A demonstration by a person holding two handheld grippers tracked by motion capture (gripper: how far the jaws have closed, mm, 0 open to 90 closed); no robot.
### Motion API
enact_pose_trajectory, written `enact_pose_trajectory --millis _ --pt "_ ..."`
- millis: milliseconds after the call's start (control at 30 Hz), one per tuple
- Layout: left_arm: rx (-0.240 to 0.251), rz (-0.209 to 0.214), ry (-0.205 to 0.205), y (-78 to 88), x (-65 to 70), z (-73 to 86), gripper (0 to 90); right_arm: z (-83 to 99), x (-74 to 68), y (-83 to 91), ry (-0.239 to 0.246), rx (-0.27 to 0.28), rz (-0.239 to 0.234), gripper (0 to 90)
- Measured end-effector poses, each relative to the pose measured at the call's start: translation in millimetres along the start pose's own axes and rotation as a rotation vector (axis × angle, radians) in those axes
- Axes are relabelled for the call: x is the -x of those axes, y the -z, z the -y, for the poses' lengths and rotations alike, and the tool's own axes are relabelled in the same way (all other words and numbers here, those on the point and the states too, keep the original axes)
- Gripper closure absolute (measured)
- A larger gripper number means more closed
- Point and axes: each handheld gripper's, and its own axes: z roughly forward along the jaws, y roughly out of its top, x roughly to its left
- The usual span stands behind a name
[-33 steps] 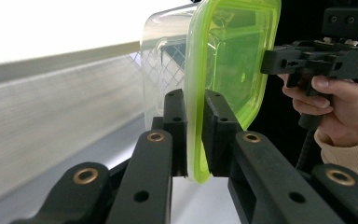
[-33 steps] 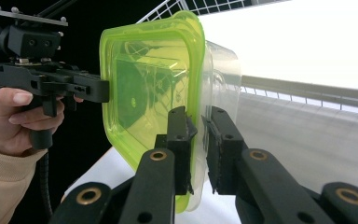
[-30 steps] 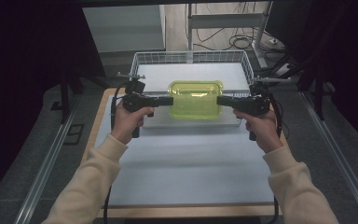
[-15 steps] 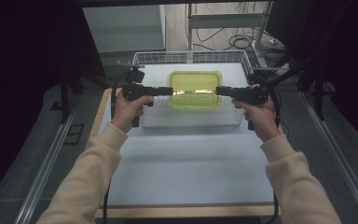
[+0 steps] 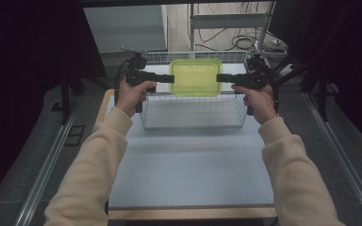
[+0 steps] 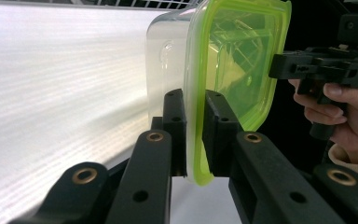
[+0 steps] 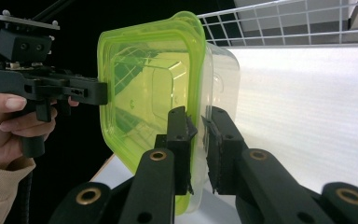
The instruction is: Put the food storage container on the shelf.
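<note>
High view: person's two forearms in cream sleeves come up from the bottom edge, one hand on each tool, both at the wire basket (image 5: 193, 110) at the far end of the surface (image 5: 188, 165).
Container: clear plastic box w/ yellow-green lid (image 5: 196, 76), held up over the basket between the two tools, lid facing up, roughly level.
Left tongs (image 5: 172, 79): pinching the box's left lid rim; in the left gripper view (image 6: 195, 133) the lid edge sits between the two black pads, pads pressed on it from both sides.
Right tongs (image 5: 218, 78): pinching the right lid rim; in the right gripper view (image 7: 198, 149) the pads sit either side of the lid edge (image 7: 149, 98), closed on it.
Box body: clear tub (image 6: 168, 70) visible under the lid in the left gripper view; looks empty, tho glare makes it hard to be sure.
Basket: white wire, rectangular, standing on the pale surface; box hangs above its far half, not touching the rim as far as can be told.
Hands: left hand (image 5: 133, 94) & right hand (image 5: 259, 99) grip the tool handles just outside the basket's short sides.
Bkgd: dark surrounds, cables on the floor beyond the surface.
</note>
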Motion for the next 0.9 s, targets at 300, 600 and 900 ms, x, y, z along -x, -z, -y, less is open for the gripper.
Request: enact_pose_trajectory --millis 300,600,900 --pt "-0.012 -0.012 0.059 -8.5 -14.0 -14.1 80.1 -12.3 11.5 -14.7 -0.059 -0.018 0.016 79.9" --pt "-0.013 0.018 0.13 -17.4 -28.7 -21.9 79.9 -22.6 29.2 -27.3 -0.133 -0.05 0.013 78.8" --pt "-0.003 -0.022 0.18 -26.1 -37.5 -24.3 70.7 -23.7 32.6 -40.7 -0.113 -0.071 0.077 67.7"
